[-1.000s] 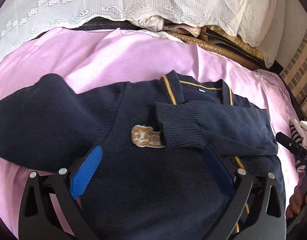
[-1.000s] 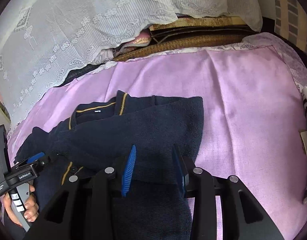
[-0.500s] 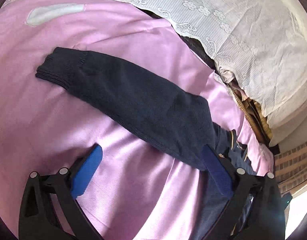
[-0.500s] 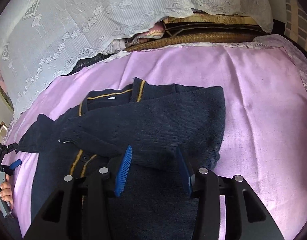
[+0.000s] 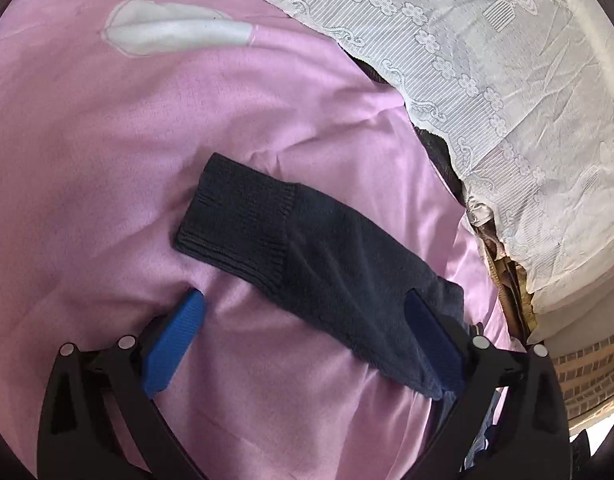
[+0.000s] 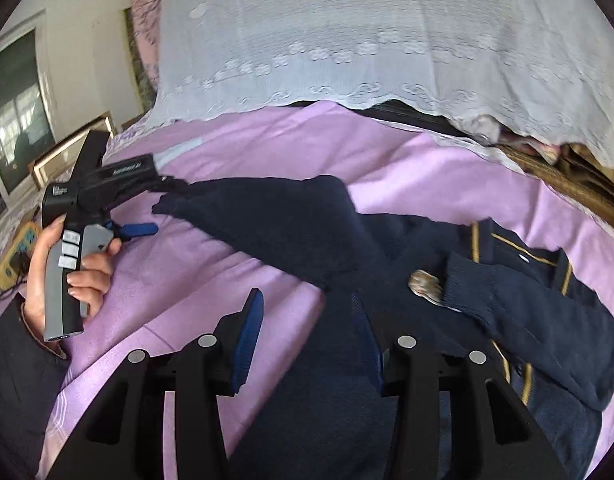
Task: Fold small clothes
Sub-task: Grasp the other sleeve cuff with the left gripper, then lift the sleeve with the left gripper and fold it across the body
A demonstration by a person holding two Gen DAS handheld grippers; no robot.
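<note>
Left gripper [image 5: 303, 320] in front of me, jaws spread wide, holding nothing: 1 blue pad [image 5: 171, 344] rests on the pink sheet [image 5: 107, 152], the other sits against the navy sleeve [image 5: 319, 272] stretched out across the bed, ribbed cuff [image 5: 235, 224] just ahead. On the other camera, my right gripper [image 6: 307, 332] is partly open, also empty, hovering low over the navy cardigan [image 6: 387, 380], 1 finger over the sheet and 1 over the knit. The cardigan lies flat on the bed, the other sleeve [image 6: 527, 320] folded across its chest beside the small badge [image 6: 425, 284], yellow trim showing at the collar [image 6: 519, 248]. Further out on the left, a hand [image 6: 71, 276] grips the left gripper's handle right by the outstretched cuff. Beyond it all, the white lace cover [image 6: 367, 40] drapes at the back.
</note>
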